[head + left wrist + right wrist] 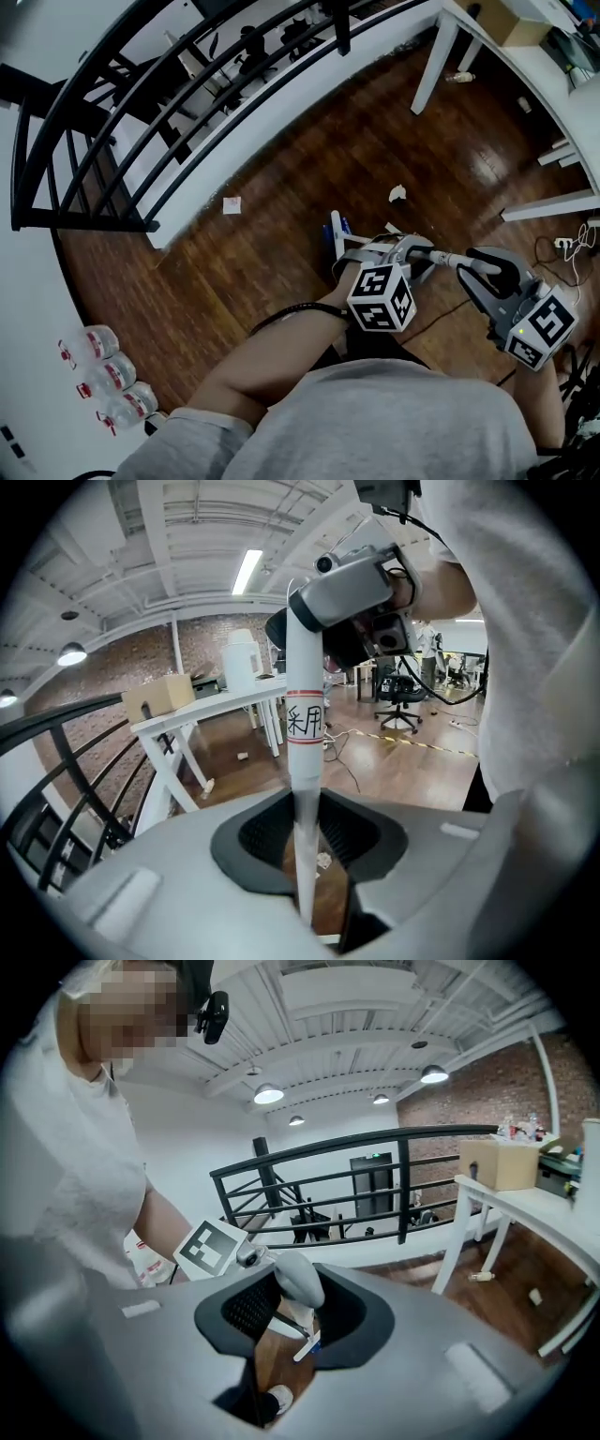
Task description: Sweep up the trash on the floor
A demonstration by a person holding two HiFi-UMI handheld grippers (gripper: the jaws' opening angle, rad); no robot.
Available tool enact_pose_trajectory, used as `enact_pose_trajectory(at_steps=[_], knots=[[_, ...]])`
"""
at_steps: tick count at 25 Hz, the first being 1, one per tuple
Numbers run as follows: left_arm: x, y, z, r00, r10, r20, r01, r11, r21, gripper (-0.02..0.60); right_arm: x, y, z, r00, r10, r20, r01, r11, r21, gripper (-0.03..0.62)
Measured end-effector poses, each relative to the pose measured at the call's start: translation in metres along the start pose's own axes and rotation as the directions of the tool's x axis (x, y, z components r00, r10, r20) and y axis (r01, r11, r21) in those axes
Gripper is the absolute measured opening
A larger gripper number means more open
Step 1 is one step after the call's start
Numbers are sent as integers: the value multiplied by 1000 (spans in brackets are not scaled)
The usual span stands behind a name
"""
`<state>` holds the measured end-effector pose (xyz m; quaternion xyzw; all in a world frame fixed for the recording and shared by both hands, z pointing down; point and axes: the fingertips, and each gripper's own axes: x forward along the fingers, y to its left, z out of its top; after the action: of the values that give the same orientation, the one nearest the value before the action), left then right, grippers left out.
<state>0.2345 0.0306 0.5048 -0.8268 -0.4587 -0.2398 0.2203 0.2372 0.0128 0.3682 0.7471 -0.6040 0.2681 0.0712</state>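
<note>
While the left gripper (305,892) clenches its jaws on the white, labelled broom pole (304,667), the right gripper (251,1372) grips that same pole at its top end. A crumpled white paper scrap (398,193) lies ahead on the dark wooden floor (281,253), well clear of both.

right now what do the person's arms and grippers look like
Both the left gripper and right gripper have smooth grey moulded bodies with a dark textured lining inside the jaws. Each carries a white cube printed with black square markers. A black cable loops by the left wrist. The person wears a light short-sleeved shirt.
</note>
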Motion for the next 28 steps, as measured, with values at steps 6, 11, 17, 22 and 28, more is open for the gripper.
enact_pose_trajectory(at_steps=[6,11,17,22,28], knots=[[36,-13,52,995,-81,53,77,994,72,84,-54,-23,-4,991,-136,6,136,990,31,103],[55,-21,83,988,-125,93,114,987,115,84,-82,-32,-2,977,-214,12,214,976,29,104],[47,-17,85,984,-123,128,109,987,116,84,-76,-27,8,973,-233,8,233,972,14,104],[20,-8,71,986,-105,129,90,989,115,83,-52,-11,23,974,-227,5,226,973,36,106],[-39,17,46,986,-107,125,91,988,125,87,-7,16,66,976,-218,22,216,974,69,106]])
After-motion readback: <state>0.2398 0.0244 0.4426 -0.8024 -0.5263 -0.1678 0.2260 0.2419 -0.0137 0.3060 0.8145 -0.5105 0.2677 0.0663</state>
